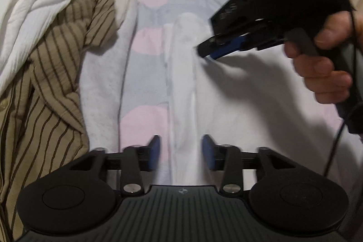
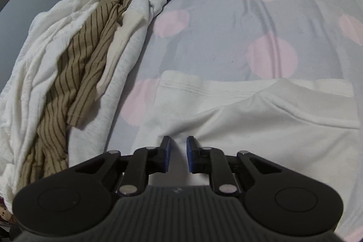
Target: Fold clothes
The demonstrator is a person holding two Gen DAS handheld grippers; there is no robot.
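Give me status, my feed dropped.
Left gripper open over white shirt. Right gripper narrowly open, pinching nothing. Striped shirt heaped beside, not blocking.

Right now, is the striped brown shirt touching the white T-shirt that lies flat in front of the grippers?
Apart. In the right wrist view, bedsheet shows between the striped brown shirt and the white T-shirt.

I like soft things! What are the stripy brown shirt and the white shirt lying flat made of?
The stripy brown shirt looks like thin woven cloth, maybe cotton or linen: matte, crinkly, with a button. The white shirt looks like soft knit cotton, like a T-shirt: smooth, matte, with a stitched hem. I can't be certain from looks.
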